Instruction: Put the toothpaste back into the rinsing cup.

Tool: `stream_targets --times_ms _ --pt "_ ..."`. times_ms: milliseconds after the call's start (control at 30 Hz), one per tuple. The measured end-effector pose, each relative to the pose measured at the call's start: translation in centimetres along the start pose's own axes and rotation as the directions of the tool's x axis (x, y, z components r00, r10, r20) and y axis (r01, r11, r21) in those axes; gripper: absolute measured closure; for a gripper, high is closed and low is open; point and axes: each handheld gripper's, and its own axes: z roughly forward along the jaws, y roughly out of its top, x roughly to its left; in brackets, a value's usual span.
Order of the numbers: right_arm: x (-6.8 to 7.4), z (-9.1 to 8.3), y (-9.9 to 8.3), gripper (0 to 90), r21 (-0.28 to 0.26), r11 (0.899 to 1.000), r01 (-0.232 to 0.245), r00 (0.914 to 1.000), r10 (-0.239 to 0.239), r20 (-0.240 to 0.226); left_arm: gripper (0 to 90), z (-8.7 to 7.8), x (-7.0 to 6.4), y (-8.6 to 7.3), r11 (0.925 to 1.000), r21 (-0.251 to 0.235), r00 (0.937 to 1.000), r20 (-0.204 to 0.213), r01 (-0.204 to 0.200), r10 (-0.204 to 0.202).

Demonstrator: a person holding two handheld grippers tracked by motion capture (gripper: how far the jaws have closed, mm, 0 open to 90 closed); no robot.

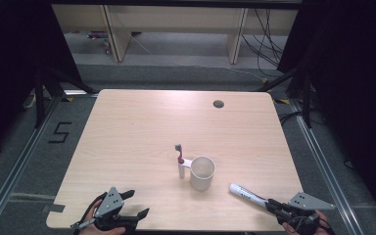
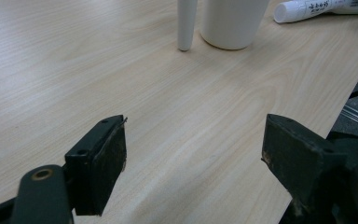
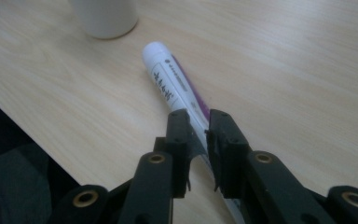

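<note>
- The right gripper (image 3: 199,122) has its jaws pinched on the flat tail end of the tube (image 3: 172,84), which lies on the table (image 1: 137,127) near the front right edge, cap end pointing toward the cup (image 1: 202,172).
- The grip sits at the very end — thin, slippery stock. I judge the tube will droop from the cap end when lifted, so raise it slowly and level.
- The cup stands near the table's middle, close to the tube's cap; a toothbrush (image 1: 179,160) stands upright just beside the cup's left side, touching or nearly so.
- If the tube is bound for the cup, bring the cap end over the rim first and lower gently — a knock could tip the cup or the brush.
- The left gripper (image 1: 127,205) rests at the front left edge, jaws wide apart and holding nothing; it points toward the cup and could steady it.
</note>
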Motion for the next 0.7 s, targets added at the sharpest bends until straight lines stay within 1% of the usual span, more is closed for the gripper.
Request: stream_targets --times_ms 33,67,100,133,167,200,233,267,300,333,367,400,433,467,500,533,567,600,633,667,700 --pt "0.1 -0.1 -0.1 84.4 0.012 0.999 0.042 0.9989 -0.042 0.019 21.7 0.0 0.0 0.0 1.0 -0.001 1.0 0.001 0.002 -0.002" --pt "0.2 -0.1 -0.2 85.5 0.02 0.999 0.029 0.9995 -0.029 0.012 21.8 0.0 0.0 0.0 1.0 -0.001 1.0 0.001 0.002 -0.002" --pt "0.2 -0.1 -0.2 85.5 0.02 0.999 0.029 0.9995 -0.029 0.012 21.8 0.0 0.0 0.0 1.0 0.0 1.0 0.001 0.003 -0.003" --pt "0.5 -0.2 -0.3 88.0 0.057 0.998 0.007 0.9998 -0.008 0.02 21.9 0.0 0.0 0.0 1.0 0.0 1.0 0.001 0.003 -0.003" --pt "0.5 -0.2 -0.3 88.0 0.057 0.998 0.007 0.9998 -0.008 0.02 22.0 0.0 0.0 0.0 1.0 0.0 1.0 0.001 0.003 -0.003" --pt "0.3 -0.3 -0.4 89.8 0.066 0.997 0.051 0.998 -0.053 0.036 22.1 0.0 0.0 0.0 1.0 0.002 1.0 0.0 0.002 -0.002" --pt "0.3 -0.3 -0.4 89.8 0.066 0.997 0.051 0.998 -0.053 0.036 22.1 0.0 0.0 0.0 1.0 0.002 1.0 0.0 0.002 -0.002" --pt "0.3 -0.3 -0.5 90.0 0.076 0.996 0.039 0.9985 -0.042 0.036 22.1 0.0 0.0 0.0 1.0 0.002 1.0 -0.001 0.002 -0.002" --pt "0.1 -0.2 -0.6 90.0 0.092 0.994 0.062 0.9973 -0.065 0.034 22.2 0.0 0.0 -0.1 1.0 0.003 1.0 0.0 0.002 -0.002" --pt "0.0 -0.2 -0.8 90.0 0.104 0.992 0.068 0.9966 -0.072 0.038 22.3 0.0 0.0 -0.1 1.0 0.003 1.0 0.0 0.002 -0.002" --pt "0.0 -0.2 -0.8 90.0 0.104 0.992 0.068 0.9966 -0.072 0.038 22.3 0.0 0.0 -0.1 1.0 0.003 1.0 0.001 -0.001 0.001" --pt "0.2 -0.3 -1.0 90.0 0.122 0.992 0.036 0.9983 -0.042 0.042 22.4 0.0 0.0 -0.1 1.0 0.003 1.0 0.0 0.0 0.0" --pt "0.1 -0.4 -1.0 90.0 0.132 0.99 0.038 0.9983 -0.043 0.039 22.4 0.0 0.0 -0.1 1.0 0.003 1.0 0.0 0.0 0.0" --pt "0.2 -0.3 -1.1 90.0 0.139 0.99 0.024 0.9989 -0.029 0.036 22.4 0.0 0.0 -0.1 1.0 0.003 1.0 0.0 0.0 0.0" --pt "-0.1 -0.3 -1.2 90.0 0.138 0.989 0.053 0.9973 -0.059 0.043 22.4 0.0 0.0 -0.1 1.0 0.001 1.0 -0.001 0.003 -0.003" --pt "-0.1 -0.3 -1.2 90.0 0.138 0.989 0.053 0.9973 -0.059 0.043 22.4 0.0 0.0 -0.1 1.0 0.001 1.0 -0.001 0.003 -0.003" --pt "0.1 -0.3 -1.4 90.0 0.169 0.985 0.021 0.9987 -0.028 0.042 22.4 0.0 0.0 -0.1 1.0 0.001 1.0 0.0 0.003 -0.003" --pt "0.1 -0.3 -1.4 90.0 0.169 0.985 0.021 0.9987 -0.028 0.042 22.4 0.0 0.0 -0.1 1.0 0.002 1.0 0.0 0.003 -0.003" --pt "0.2 -0.2 -1.4 90.0 0.176 0.984 0.005 0.9988 -0.013 0.048 22.5 0.0 0.0 -0.1 1.0 0.008 1.0 -0.001 -0.002 0.002" --pt "-0.1 -0.2 -1.4 90.0 0.181 0.983 0.025 0.9985 -0.033 0.044 22.5 0.0 0.0 -0.1 1.0 0.009 1.0 -0.002 -0.003 0.003" --pt "0.0 -0.1 -1.6 90.0 0.19 0.982 0.013 0.998 -0.024 0.058 22.6 0.0 0.0 -0.1 1.0 0.008 1.0 -0.002 -0.004 0.004"
